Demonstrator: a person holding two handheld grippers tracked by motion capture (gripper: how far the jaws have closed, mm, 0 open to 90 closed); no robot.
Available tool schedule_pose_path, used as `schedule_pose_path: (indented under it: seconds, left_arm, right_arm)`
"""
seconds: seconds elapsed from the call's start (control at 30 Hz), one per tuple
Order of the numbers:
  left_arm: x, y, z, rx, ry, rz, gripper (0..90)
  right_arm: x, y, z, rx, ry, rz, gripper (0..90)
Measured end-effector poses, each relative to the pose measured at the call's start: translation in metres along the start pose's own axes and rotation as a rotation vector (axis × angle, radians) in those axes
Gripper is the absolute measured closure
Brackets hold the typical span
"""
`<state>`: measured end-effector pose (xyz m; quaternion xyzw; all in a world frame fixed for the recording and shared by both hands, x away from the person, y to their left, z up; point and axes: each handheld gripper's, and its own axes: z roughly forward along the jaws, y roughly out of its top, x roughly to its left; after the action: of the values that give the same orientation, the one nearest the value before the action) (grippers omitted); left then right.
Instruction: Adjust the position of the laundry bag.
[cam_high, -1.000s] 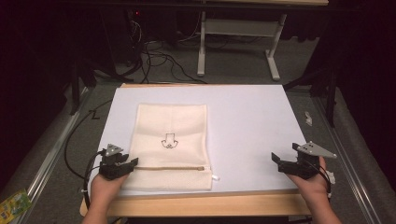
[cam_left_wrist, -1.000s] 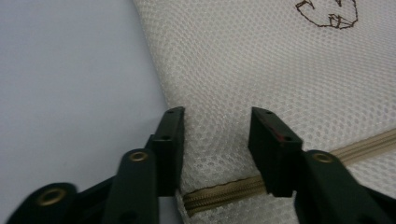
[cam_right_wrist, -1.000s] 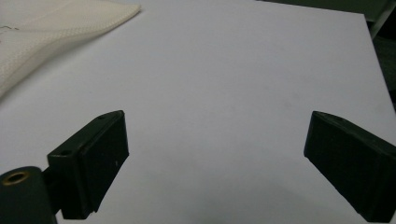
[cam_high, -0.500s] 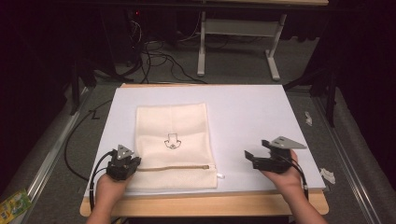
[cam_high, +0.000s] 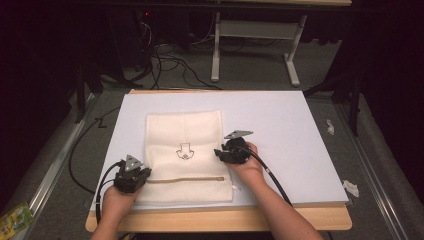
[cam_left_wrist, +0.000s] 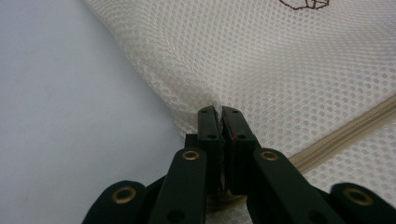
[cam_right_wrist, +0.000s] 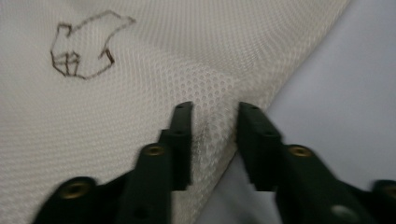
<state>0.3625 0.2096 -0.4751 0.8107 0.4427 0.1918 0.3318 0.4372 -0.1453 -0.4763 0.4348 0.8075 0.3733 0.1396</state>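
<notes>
A cream mesh bag (cam_high: 185, 152) lies flat on the white table top (cam_high: 295, 140), with a small dark embroidered mark (cam_high: 184, 151) in its middle and a tan zipper (cam_high: 187, 179) near its front edge. My left gripper (cam_high: 134, 176) is at the bag's left edge by the zipper, shut on a pinch of the mesh (cam_left_wrist: 205, 100). My right gripper (cam_high: 226, 152) is at the bag's right edge. In the right gripper view its jaws stand apart around the mesh edge (cam_right_wrist: 212, 126), and the right gripper (cam_right_wrist: 212, 109) is open.
The table's wooden front rim (cam_high: 220, 220) runs along the bottom. Cables (cam_high: 165, 60) and a white desk frame (cam_high: 255, 45) stand on the floor behind. A green packet (cam_high: 12, 220) lies on the floor at the left, paper scraps (cam_high: 350, 187) at the right.
My right gripper has moved left and forward from the table's front right to the bag's right edge. My left gripper has shifted slightly right onto the bag's left edge.
</notes>
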Motion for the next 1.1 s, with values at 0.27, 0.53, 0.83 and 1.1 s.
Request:
schedule_pose_path:
  seconds: [0.27, 0.53, 0.83, 1.1]
  left_arm:
    - [-0.036, 0.016, 0.014, -0.009, -0.05, 0.082, 87.4]
    - [-0.089, 0.047, 0.046, -0.038, -0.121, 0.144, 86.9]
    - [-0.098, 0.053, 0.057, -0.077, -0.122, 0.104, 81.0]
    - [-0.08, 0.041, 0.025, -0.175, -0.125, 0.043, 45.8]
  right_arm:
    - [-0.024, -0.016, -0.029, 0.005, -0.05, -0.028, 87.5]
    - [-0.075, -0.045, -0.068, 0.001, -0.151, 0.02, 87.3]
    - [-0.094, -0.058, -0.083, -0.008, -0.181, 0.065, 73.1]
    - [-0.083, -0.065, -0.132, -0.064, -0.141, 0.088, 51.0]
